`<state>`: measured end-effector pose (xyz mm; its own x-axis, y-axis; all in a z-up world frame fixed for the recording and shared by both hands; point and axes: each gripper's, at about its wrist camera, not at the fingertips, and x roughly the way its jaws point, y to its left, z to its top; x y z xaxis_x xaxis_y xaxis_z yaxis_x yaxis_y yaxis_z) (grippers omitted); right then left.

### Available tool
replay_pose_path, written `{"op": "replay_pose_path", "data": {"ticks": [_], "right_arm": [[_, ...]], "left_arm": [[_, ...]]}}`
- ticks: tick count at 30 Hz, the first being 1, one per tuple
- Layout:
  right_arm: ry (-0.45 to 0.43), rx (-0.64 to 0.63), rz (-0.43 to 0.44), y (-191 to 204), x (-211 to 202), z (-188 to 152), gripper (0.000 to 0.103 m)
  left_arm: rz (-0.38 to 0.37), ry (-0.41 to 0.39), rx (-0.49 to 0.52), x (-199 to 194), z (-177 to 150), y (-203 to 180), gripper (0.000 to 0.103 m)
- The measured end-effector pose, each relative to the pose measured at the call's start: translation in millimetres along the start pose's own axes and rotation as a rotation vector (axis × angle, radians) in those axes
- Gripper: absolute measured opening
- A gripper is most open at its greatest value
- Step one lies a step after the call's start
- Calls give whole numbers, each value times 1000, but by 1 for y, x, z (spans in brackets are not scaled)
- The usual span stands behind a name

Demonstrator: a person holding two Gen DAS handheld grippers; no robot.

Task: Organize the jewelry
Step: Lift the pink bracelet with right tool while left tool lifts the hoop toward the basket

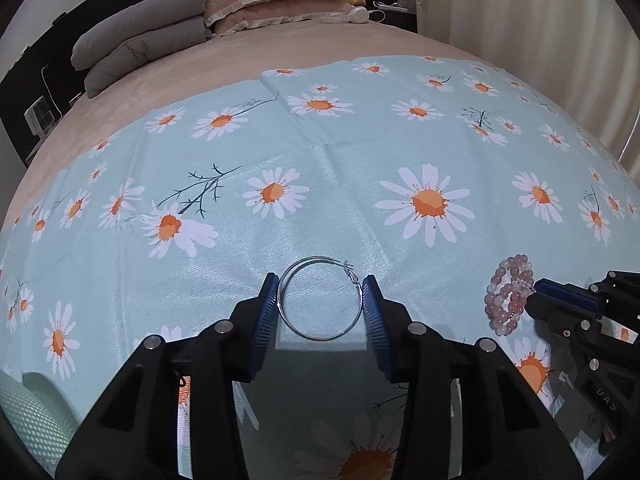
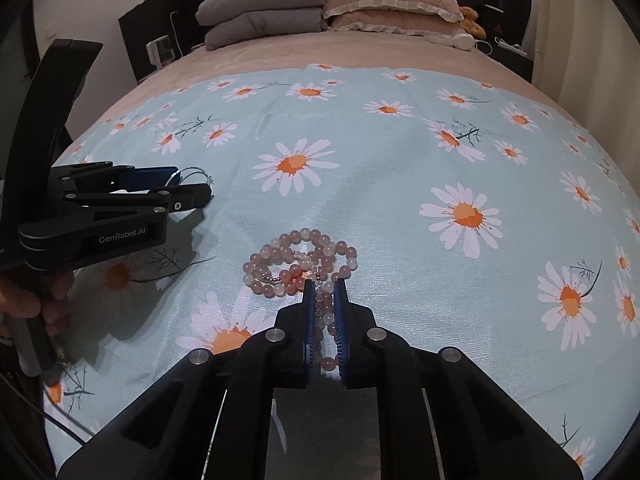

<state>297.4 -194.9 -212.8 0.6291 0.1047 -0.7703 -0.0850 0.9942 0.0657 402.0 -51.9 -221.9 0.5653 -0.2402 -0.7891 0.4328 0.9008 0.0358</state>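
Note:
A thin silver hoop earring (image 1: 320, 298) lies flat on the daisy cloth between the two blue pads of my left gripper (image 1: 321, 285), which touch its left and right sides. It shows at the left gripper's tips in the right wrist view (image 2: 191, 173). A pink and white bead bracelet (image 2: 298, 266) lies coiled on the cloth. My right gripper (image 2: 324, 285) is shut on the near strands of it. In the left wrist view the bracelet (image 1: 505, 294) lies at the right, with the right gripper (image 1: 538, 286) at its right side.
A light blue cloth with daisies (image 1: 352, 168) covers the near part of a beige bed. Grey folded blankets (image 1: 144, 40) and beige pillows (image 1: 272, 0) lie at the head end. A pale green mesh object (image 1: 28, 416) sits at the lower left.

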Motion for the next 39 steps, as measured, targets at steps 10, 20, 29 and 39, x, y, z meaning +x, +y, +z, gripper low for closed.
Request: {"op": "replay_pose_path", "data": {"ticks": [10, 20, 29, 39], "right_arm": [[-50, 0, 9, -1, -19, 5, 6], [-115, 0, 35, 1, -46, 11, 6], [-183, -69, 30, 27, -101, 28, 6], [-267, -154, 15, 69, -164, 61, 6]], "left_arm": [[-7, -55, -24, -26, -1, 5, 43], [-3, -118, -31, -66, -6, 7, 43], [12, -163, -54, -117, -3, 19, 43], [55, -231, -94, -194, -2, 47, 43]]}}
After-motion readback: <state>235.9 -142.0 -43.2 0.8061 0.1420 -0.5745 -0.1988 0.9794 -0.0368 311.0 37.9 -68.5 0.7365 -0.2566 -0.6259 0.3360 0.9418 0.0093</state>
